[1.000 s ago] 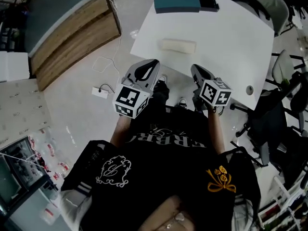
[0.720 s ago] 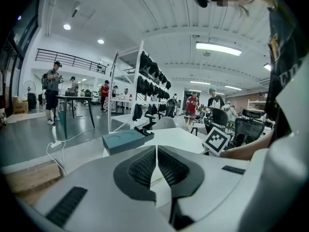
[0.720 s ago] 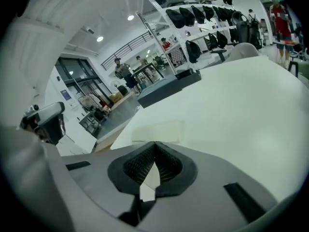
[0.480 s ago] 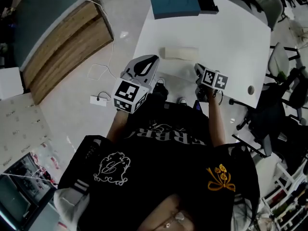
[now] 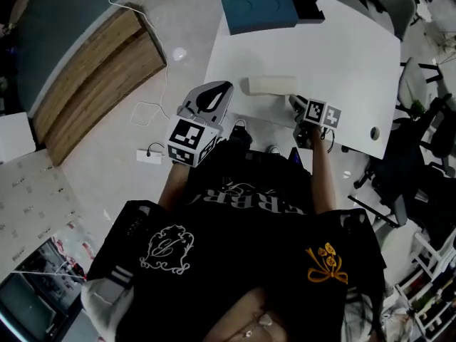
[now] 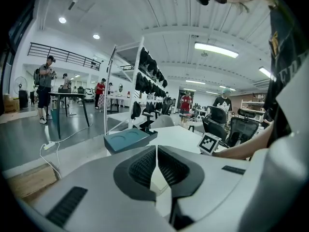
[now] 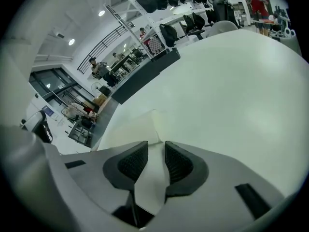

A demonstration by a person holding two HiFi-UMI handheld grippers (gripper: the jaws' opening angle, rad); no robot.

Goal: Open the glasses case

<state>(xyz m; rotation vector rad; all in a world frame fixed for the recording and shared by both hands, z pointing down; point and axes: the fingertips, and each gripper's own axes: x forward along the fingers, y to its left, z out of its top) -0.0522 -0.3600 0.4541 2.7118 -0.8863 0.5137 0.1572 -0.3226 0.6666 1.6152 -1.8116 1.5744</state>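
The cream glasses case (image 5: 269,85) lies closed near the front edge of the white table (image 5: 342,55). My right gripper (image 5: 293,100) hovers at the case's right end, its jaws a small way apart. In the right gripper view the case (image 7: 144,129) shows just beyond and below the right gripper (image 7: 157,146), with nothing held. My left gripper (image 5: 216,90) hangs off the table's near left corner, short of the case. In its own view the left gripper (image 6: 157,150) has its jaws together and empty.
A teal box (image 5: 259,9) with a black item (image 5: 308,3) beside it sits at the table's far side. Office chairs (image 5: 427,155) crowd the right. A wooden bench (image 5: 92,77) and a white power cable (image 5: 153,109) are on the floor to the left.
My right gripper has moved forward over the table edge up to the case's right end. The left gripper has stayed about where it was.
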